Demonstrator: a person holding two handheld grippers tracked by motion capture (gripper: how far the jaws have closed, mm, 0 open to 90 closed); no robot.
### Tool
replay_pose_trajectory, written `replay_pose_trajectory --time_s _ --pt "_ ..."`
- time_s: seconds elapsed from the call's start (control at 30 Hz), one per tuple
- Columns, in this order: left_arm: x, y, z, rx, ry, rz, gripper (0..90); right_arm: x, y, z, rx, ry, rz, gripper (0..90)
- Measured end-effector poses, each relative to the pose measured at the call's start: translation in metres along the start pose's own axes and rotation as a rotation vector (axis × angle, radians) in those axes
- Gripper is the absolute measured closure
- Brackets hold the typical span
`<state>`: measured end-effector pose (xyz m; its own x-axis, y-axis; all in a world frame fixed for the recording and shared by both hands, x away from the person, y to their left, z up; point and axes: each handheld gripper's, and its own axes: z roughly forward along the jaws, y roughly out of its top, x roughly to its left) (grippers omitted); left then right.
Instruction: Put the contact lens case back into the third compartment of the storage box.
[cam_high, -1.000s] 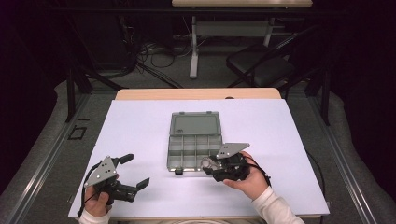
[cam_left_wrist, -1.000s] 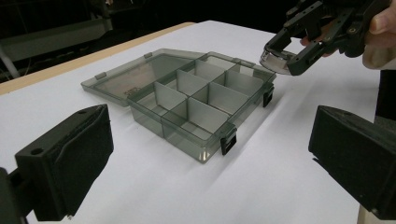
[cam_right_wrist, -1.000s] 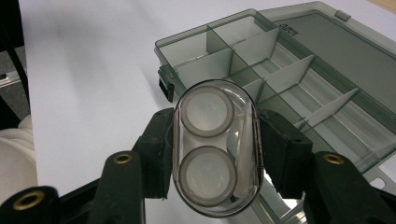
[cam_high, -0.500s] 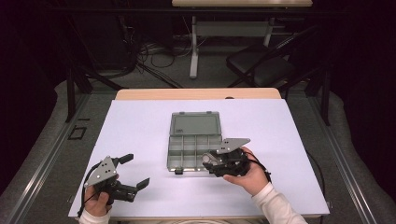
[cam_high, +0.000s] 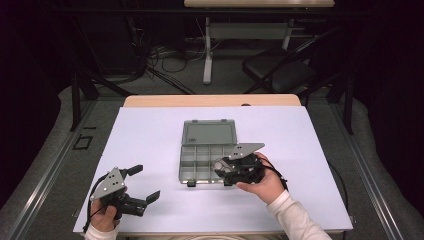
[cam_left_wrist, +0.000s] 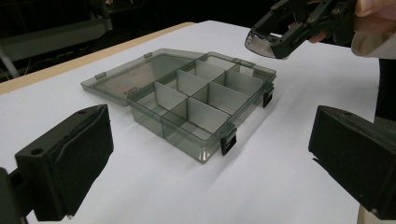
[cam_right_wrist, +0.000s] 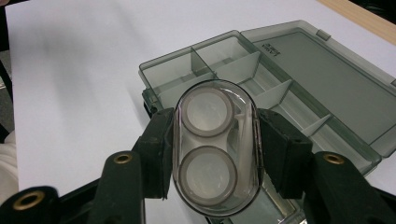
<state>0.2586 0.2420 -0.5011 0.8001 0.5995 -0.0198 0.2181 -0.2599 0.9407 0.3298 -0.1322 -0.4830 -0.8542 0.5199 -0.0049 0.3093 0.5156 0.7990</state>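
— So where does the open organizer box (cam_high: 206, 157) sit on the white table (cam_high: 145, 135)?
— Centre, lid folded back to the far side, compartments near.
— Which hand is closer?
— Right gripper (cam_right_wrist: 215, 154), clamped across the short sides of a clear oval two-well case (cam_right_wrist: 212, 144), hovering over the box's near right corner. Left gripper (cam_left_wrist: 205, 154) waits spread wide, near left.

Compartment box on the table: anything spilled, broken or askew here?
Nothing stands out. The compartment box lies flat with its lid folded open and its cells bare. The right gripper clamps a clear oval case squarely above it.
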Motion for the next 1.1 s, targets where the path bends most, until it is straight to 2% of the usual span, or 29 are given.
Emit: replay_pose_trajectory --time_s 1.1 --pt "0.001 0.0 0.0 0.002 0.0 0.0 0.2 -0.019 0.025 0.024 0.013 -0.024 -0.004 48.7"
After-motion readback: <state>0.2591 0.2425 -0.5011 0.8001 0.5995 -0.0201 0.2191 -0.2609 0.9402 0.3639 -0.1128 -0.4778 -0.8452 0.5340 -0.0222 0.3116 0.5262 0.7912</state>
